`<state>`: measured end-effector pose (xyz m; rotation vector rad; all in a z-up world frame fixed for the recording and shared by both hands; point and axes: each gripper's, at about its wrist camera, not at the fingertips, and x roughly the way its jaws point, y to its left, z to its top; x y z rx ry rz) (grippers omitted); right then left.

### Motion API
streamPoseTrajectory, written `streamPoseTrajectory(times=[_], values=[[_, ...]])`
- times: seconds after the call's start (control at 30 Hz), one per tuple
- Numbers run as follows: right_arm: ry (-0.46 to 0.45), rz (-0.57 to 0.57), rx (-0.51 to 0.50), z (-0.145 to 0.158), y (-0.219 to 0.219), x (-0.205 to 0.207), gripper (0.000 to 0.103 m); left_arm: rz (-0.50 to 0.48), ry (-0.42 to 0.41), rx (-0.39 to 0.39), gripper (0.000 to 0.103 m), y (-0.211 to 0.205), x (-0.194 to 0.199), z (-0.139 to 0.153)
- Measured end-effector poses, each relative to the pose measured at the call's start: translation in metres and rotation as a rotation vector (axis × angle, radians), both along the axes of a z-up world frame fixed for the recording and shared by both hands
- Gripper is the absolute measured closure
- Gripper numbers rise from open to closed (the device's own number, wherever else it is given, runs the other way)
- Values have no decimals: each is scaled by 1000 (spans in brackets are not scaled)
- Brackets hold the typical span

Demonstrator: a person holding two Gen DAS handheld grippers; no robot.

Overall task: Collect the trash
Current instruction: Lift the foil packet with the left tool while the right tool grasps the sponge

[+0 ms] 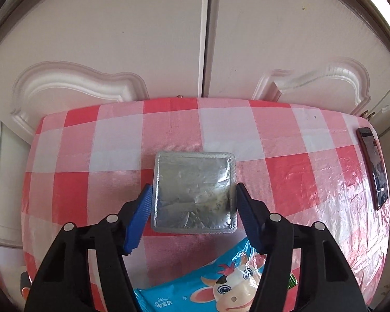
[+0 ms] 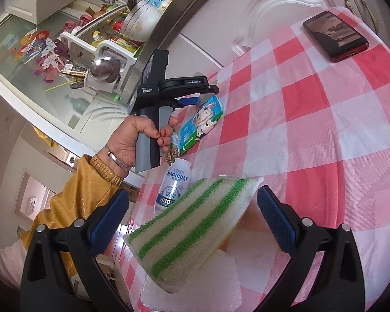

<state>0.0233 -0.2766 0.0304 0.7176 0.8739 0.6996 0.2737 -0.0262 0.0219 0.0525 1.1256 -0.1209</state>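
Note:
A square silver foil packet [image 1: 195, 195] lies flat on the red-and-white checked tablecloth [image 1: 299, 161]. My left gripper [image 1: 193, 188] points down at it, its blue pads [image 1: 140, 215] against the packet's left and right edges. In the right wrist view a hand in a yellow sleeve holds that left gripper [image 2: 204, 95] at the table's far edge. A blue cow-print wrapper [image 1: 221, 283] lies just nearer than the foil. My right gripper [image 2: 192, 205] stands wide open over a green-striped white sponge [image 2: 192, 223] in clear wrap, with neither pad touching it.
A white MAGICDAY bottle [image 2: 174, 184] lies between the sponge and the cow-print wrapper [image 2: 202, 119]. White foam wrap [image 2: 210, 280] sits under the sponge. A red-edged phone [image 1: 374, 166] [image 2: 335, 35] rests at the table's far side. White cupboard doors [image 1: 205, 39] rise behind the table.

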Motion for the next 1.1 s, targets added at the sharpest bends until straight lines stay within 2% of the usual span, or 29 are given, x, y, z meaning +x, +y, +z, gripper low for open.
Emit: streamPoseTrajectory(times=[0.23, 0.37, 0.47, 0.57, 0.7, 0.83, 0.87, 0.93, 0.97, 1.1], values=[[70, 36, -63, -11, 10, 3, 4, 37, -73, -64, 39, 26, -22, 31], [36, 53, -90, -4, 18, -2, 4, 40, -123, -87, 39, 37, -43, 58], [-19, 64, -157, 7, 30, -8, 4, 30, -158, -89, 39, 44, -63, 77], [3, 60, -187, 4, 35, -9, 4, 17, -183, -107, 39, 51, -90, 92], [52, 40, -143, -3, 22, -5, 4, -15, -191, -147, 39, 51, -137, 97], [80, 80, -74, -9, 15, -2, 4, -49, -175, -184, 39, 46, -185, 84], [80, 85, -66, -10, 15, -2, 6, -53, -170, -197, 39, 45, -194, 80], [88, 93, -25, -11, 16, -1, 20, -61, -165, -226, 39, 43, -217, 76], [101, 97, -9, -13, 15, -1, 31, -61, -162, -235, 39, 43, -226, 74], [159, 108, 41, -25, 12, 2, 40, -36, -150, -275, 39, 49, -258, 64]])
